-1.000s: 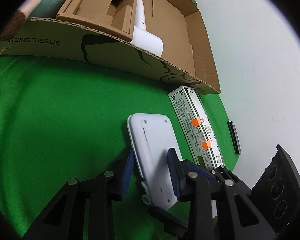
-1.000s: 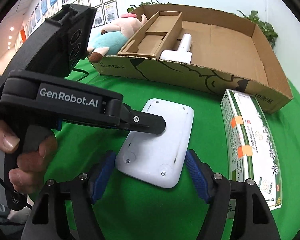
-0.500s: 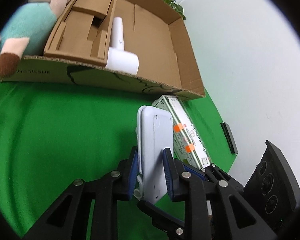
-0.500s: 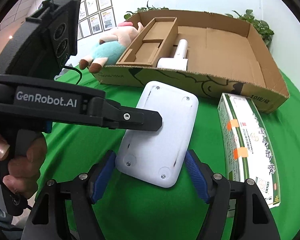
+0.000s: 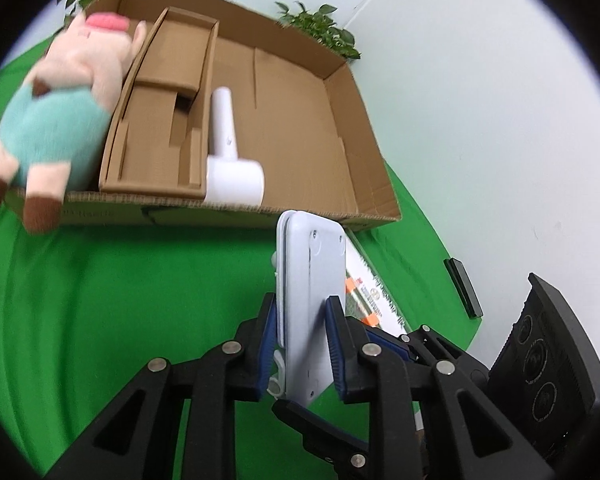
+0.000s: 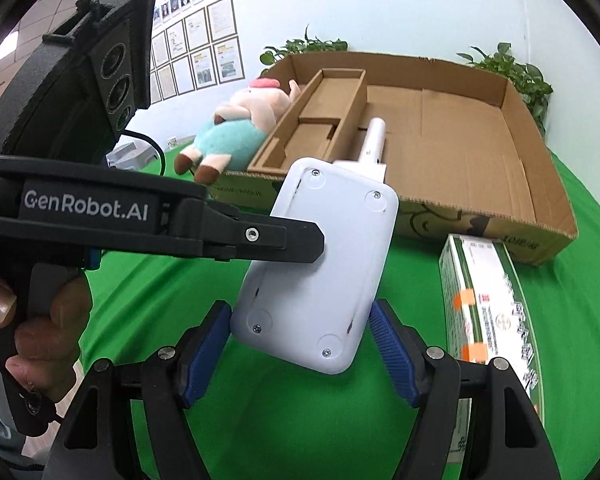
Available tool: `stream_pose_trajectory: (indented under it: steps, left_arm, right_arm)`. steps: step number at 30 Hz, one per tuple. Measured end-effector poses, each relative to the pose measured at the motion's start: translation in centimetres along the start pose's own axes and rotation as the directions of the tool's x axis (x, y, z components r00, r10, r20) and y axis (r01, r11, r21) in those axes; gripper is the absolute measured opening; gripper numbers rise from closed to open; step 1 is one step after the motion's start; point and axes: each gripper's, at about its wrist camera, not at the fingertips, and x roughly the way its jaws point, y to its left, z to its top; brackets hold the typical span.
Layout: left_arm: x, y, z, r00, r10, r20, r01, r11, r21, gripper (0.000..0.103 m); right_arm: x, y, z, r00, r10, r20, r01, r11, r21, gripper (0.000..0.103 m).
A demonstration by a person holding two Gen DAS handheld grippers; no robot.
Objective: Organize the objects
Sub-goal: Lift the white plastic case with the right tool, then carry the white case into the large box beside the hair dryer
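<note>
While edge-up, white device (image 5: pixel 312 304) sits pinched in left tool (image 5: pixel 302 344).

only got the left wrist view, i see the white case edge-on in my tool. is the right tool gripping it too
Observer: No. The right tool is open. Its blue pads flank the lower end of the white case but do not seem to press on it. Only the left tool clamps it.
Operator: is the case clear of the cloth
Observer: It looks so. In the right wrist view the whole case hangs tilted, with only green cloth showing below its bottom edge.
Operator: whats on my tools handle
Observer: A person's hand, fingers wrapped around the grip.
</note>
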Motion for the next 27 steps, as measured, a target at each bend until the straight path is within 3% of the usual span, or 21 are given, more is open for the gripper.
stream_pose_trajectory:
  steps: [9,15,20,27]
  left_arm:
    - [0.6,-3.7,3.4,0.998,-0.041,0.042,0.037,0.994,0.1,0.022]
    - [1.2,-5.9,7.5,0.994,-0.08,0.068,0.069,0.986,0.151,0.022]
    - [1.0,-7.0,11.7,0.992,-0.059,0.111,0.037,0.982,0.186,0.022]
    - [1.3,-5.8,16.1,0.989,-0.025,0.145,0.003,0.988,0.156,0.022]
  right_arm:
    - [-2.3,-2.6,2.9,0.996,-0.061,0.059,0.061,0.998,0.0,0.069]
    - [-3.8,-5.3,6.3,0.988,-0.122,0.1,0.124,0.992,-0.015,0.069]
    - [-3.8,-7.0,10.4,0.985,-0.125,0.123,0.131,0.99,-0.044,0.069]
    - [-2.0,-8.8,16.6,0.991,-0.066,0.118,0.074,0.995,-0.068,0.069]
